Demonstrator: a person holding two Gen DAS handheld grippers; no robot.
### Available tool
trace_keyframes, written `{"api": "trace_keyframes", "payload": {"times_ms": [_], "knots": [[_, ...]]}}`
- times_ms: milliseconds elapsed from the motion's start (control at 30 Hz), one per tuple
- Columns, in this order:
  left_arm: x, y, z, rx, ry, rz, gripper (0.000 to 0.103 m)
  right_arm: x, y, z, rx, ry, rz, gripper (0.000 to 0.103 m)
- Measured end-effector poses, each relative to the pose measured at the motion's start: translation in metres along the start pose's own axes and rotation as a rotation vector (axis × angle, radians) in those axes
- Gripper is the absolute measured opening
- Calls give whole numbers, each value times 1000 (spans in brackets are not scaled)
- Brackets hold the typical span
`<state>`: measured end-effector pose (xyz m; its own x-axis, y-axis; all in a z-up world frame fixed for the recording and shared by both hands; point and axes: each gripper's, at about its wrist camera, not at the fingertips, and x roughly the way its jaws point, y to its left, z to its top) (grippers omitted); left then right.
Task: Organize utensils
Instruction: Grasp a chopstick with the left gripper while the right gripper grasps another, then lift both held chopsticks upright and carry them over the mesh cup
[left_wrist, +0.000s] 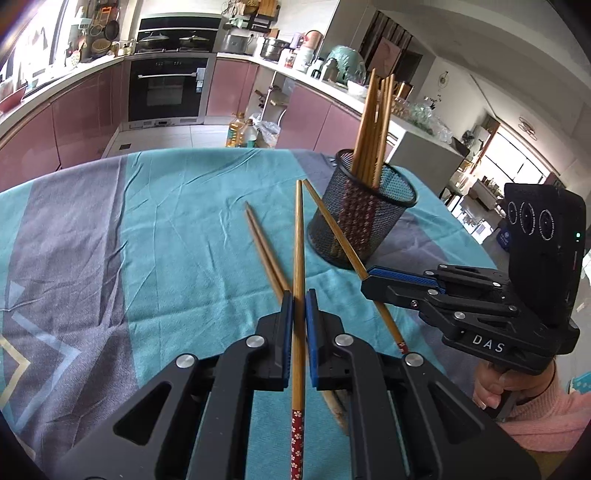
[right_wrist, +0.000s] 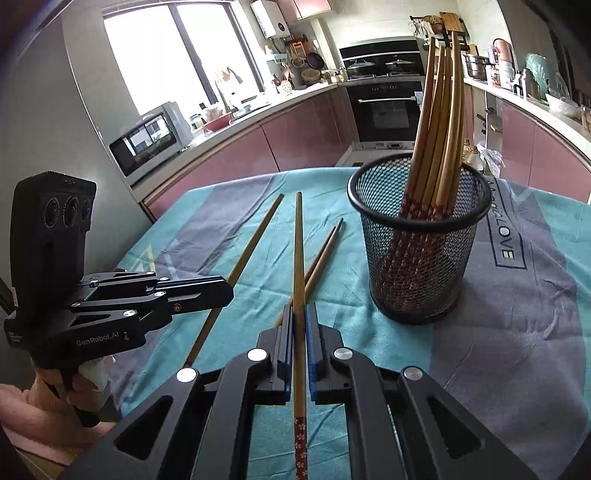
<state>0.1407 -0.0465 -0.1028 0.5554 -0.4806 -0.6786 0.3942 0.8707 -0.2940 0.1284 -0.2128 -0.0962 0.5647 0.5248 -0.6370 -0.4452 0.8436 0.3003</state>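
My left gripper (left_wrist: 299, 295) is shut on a wooden chopstick (left_wrist: 298, 236) with a red flowered end, held lengthwise between the pads. My right gripper (right_wrist: 299, 308) is shut on another such chopstick (right_wrist: 298, 251). In the left wrist view the right gripper (left_wrist: 371, 275) shows from the side with its chopstick (left_wrist: 332, 229) slanting through it. In the right wrist view the left gripper (right_wrist: 225, 291) shows with its chopstick (right_wrist: 255, 240). A black mesh cup (left_wrist: 360, 221) holding several chopsticks stands upright on the cloth, also in the right wrist view (right_wrist: 417, 258). Two chopsticks (left_wrist: 264, 251) lie on the cloth, also seen from the right (right_wrist: 321, 254).
The table wears a teal and grey cloth (left_wrist: 147, 240) with lettering at the right (right_wrist: 506, 240). Its far edge drops to the kitchen floor. Pink cabinets and an oven (left_wrist: 166, 88) stand beyond.
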Motion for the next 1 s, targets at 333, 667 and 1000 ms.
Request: {"api": "trace_keyframes", "payload": {"times_ms": [333,667,1000], "knots": [[-30,-8,11,5,-51,-124,8,-31,-10,10,41,-78,54,6],[-60,-19,27,38,-124,-175,7,-55,-15,18,43,-153,61,6],[-69,-30,59,64,-201,-183,7,-77,-24,41,22,-229,40,6]]}}
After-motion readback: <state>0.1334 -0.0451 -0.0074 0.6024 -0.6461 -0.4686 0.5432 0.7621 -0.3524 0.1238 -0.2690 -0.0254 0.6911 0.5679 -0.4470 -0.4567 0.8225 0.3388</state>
